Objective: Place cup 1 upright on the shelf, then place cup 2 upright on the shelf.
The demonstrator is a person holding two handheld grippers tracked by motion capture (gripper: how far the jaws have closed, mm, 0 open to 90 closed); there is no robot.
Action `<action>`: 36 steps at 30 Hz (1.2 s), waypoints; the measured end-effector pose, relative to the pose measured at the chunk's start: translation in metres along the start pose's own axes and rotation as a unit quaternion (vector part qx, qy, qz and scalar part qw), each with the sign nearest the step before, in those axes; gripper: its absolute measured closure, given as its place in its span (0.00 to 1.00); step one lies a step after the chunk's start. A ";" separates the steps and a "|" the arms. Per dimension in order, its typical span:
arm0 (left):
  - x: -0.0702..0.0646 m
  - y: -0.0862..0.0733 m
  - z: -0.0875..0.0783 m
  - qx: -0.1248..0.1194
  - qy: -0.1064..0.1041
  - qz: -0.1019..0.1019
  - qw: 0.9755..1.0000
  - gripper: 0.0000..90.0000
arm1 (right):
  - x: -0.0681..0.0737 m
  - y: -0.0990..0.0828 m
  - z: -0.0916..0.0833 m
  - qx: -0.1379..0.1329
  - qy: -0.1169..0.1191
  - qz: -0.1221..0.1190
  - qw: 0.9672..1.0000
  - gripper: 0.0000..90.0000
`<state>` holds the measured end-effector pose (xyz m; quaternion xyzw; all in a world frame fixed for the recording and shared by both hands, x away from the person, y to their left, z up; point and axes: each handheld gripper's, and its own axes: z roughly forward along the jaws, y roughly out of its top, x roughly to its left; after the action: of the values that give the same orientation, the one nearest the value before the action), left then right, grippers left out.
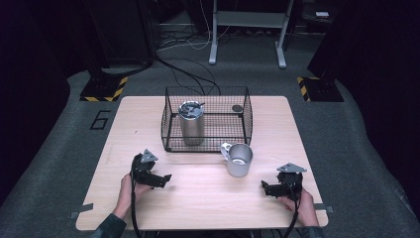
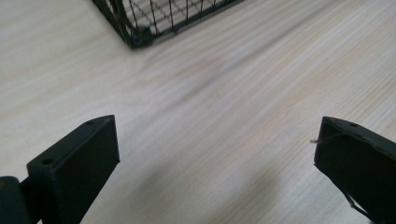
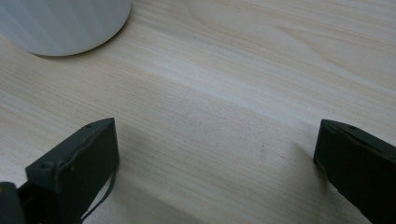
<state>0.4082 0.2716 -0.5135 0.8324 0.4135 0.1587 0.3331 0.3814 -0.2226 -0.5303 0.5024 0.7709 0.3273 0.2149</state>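
Note:
A black wire basket [image 1: 206,119] stands at the back middle of the wooden table [image 1: 148,114]. Inside it, at the left, a tall steel tumbler [image 1: 191,123] stands upright. Just in front of the basket sits a metal mug [image 1: 239,159] with its handle pointing back-left. My left gripper [image 1: 166,179] rests low over the table's front left, jaws wide apart and empty; the basket's corner [image 2: 140,35] lies ahead of it. My right gripper [image 1: 265,189] is at the front right, open and empty, with the mug's base [image 3: 60,23] ahead at the upper left.
A small dark round object [image 1: 237,107] lies on the basket's floor at the back right. Bare wood spans the table's front between both grippers. Beyond the table are grey floor, cables and stand feet with yellow-black tape.

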 end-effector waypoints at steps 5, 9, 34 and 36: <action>0.007 -0.008 0.008 0.015 0.022 0.003 1.000 0.00 | -0.003 -0.002 -0.004 0.008 0.017 -0.026 0.999 0.00; 0.015 -0.015 0.006 -0.009 0.024 -0.004 1.000 0.00 | -0.005 0.001 -0.002 0.012 0.024 -0.026 0.999 0.00; 0.024 -0.017 0.008 -0.020 0.025 -0.002 0.999 0.00 | 0.029 0.048 -0.027 -0.021 0.111 -0.046 0.993 0.00; 0.024 -0.016 0.007 -0.020 0.027 -0.001 0.999 0.00 | 0.032 0.051 -0.027 -0.022 0.110 -0.048 0.993 0.00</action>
<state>0.4174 0.2949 -0.5304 0.8205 0.4200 0.1890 0.3386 0.3836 -0.1869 -0.4750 0.4209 0.8055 0.3872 0.1553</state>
